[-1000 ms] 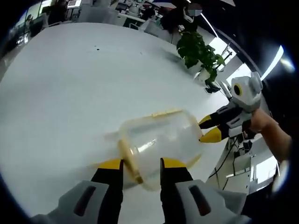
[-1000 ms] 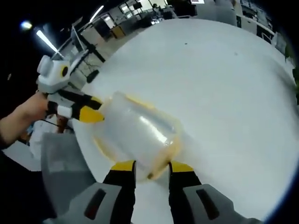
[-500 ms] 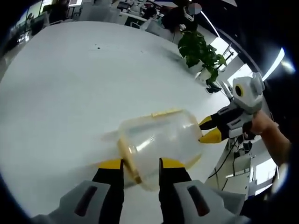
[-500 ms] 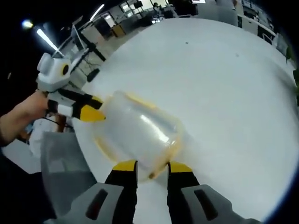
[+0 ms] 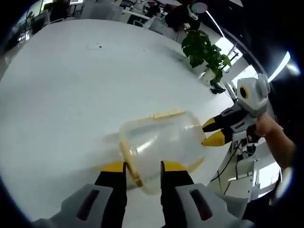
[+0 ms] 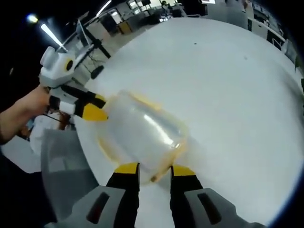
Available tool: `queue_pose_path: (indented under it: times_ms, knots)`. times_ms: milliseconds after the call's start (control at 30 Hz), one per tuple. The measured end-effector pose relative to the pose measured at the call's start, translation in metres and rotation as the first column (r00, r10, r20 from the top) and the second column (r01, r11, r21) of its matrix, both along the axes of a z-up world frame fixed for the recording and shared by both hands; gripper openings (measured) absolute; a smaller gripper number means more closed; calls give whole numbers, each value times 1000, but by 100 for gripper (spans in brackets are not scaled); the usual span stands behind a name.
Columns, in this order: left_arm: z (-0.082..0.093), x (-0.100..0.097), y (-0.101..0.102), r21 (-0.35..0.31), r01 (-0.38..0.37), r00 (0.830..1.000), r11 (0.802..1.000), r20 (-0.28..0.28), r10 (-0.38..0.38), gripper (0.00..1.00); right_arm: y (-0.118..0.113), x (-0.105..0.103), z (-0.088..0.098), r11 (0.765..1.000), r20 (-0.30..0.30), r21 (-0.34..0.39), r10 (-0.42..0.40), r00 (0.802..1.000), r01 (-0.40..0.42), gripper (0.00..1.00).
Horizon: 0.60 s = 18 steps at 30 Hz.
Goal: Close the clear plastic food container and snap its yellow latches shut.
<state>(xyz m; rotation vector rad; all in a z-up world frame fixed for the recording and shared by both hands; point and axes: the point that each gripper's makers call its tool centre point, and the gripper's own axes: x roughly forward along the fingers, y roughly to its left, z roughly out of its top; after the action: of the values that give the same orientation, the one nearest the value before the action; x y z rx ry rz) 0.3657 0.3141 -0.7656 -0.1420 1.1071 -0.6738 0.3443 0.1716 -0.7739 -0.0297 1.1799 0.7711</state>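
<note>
Left gripper view: clear container, yellow-rimmed, between both tools.

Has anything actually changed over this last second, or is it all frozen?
Almost nothing. Both views drift slightly, so the hands shifted a touch. The clear container lies in the same spot on the white table. The left gripper is closed on one end as before, and the right gripper on the opposite end. Nothing was grabbed or released.

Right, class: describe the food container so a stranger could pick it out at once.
Start at the big white round table. Near its edge, between the two grippers, sits the clear plastic food container. Its yellow-trimmed rim sets it apart from the potted green plant.
</note>
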Motion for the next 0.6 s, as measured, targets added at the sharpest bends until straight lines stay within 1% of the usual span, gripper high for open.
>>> queue_pose_path:
  times_ms: [33,67,167,267,367,433,500,600]
  knots:
    - [2,-1,2,5,2,1000,1000,5,-2,25,1,0,0,1000,1,0,-2,1000,2,22]
    - [-1,0,0,6,2,1000,1000,5,-2,25,1,1,0,1000,-1,-3,-7,1000,7,22]
    - [0,-1,3,13,10,1000,1000,-2,-10,25,1,0,1,1000,-1,-17,-18,1000,18,23]
    - [-3,-2,1,19,17,1000,1000,-6,-17,26,1,1,1,1000,4,-13,-19,1000,19,23]
    - [-4,-4,3,35,22,1000,999,11,-22,26,0,1,0,1000,-1,-2,-18,1000,18,23]
    - [-4,-6,4,39,22,999,999,23,-23,26,3,0,1,1000,-2,-18,-8,1000,8,23]
    - [-6,-4,3,34,17,1000,999,20,-17,26,3,1,1,1000,-15,-27,-7,1000,6,24]
    - [-6,-3,2,38,18,999,999,26,-19,27,1,1,0,1000,-28,-21,-17,999,17,24]
